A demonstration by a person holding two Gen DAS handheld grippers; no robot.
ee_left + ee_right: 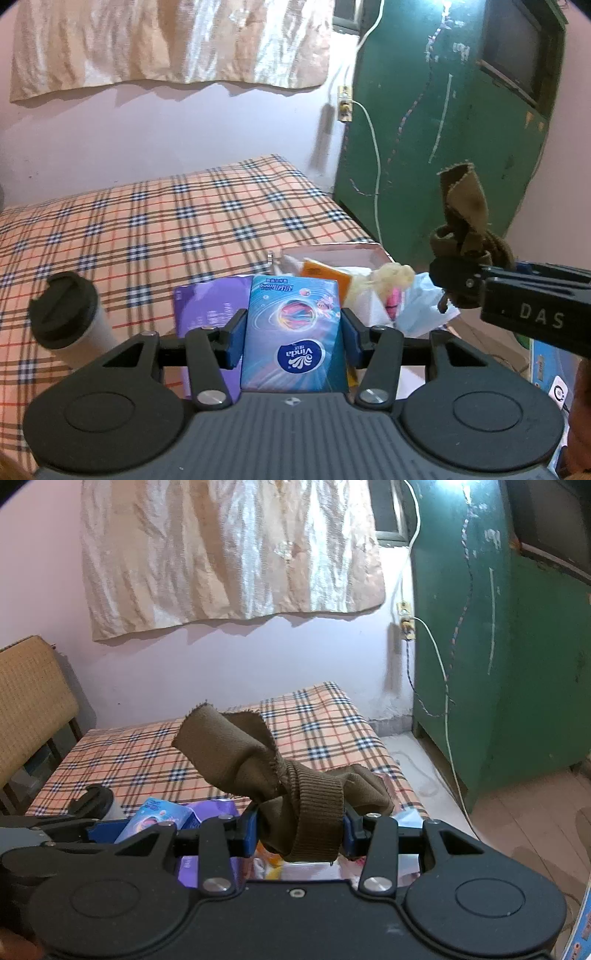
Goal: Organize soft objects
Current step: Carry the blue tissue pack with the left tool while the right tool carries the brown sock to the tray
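We have two soft things in hand above the near end of the plaid bed (155, 221). Our left gripper (293, 325) has its fingers (236, 341) closed at a middling width on a blue tissue pack (293, 332), pressing on its two long sides. We judge the pack light and squashy: the wrap looks glossy and may slide, so gripping it across the middle of the long edges, as now, seems the safest place, with only mild pressure so the tissues do not buckle.

Our right gripper (300, 830) holds a knotted brown cloth (288, 782), its fingers (249, 830) closed on the ribbed band at the knot. The cloth is limp and light; its loose end sticks up over the bed, and in the left wrist view it stands up above the fingers beside the green cupboard (443, 129). The knot is the firmest spot to pinch, since a loose flap would probably slip out.

Below both lie a purple packet (207, 299) and a white box (354, 251) already stuffed with soft oddments; a lidded cup (70, 314) stands to the left.
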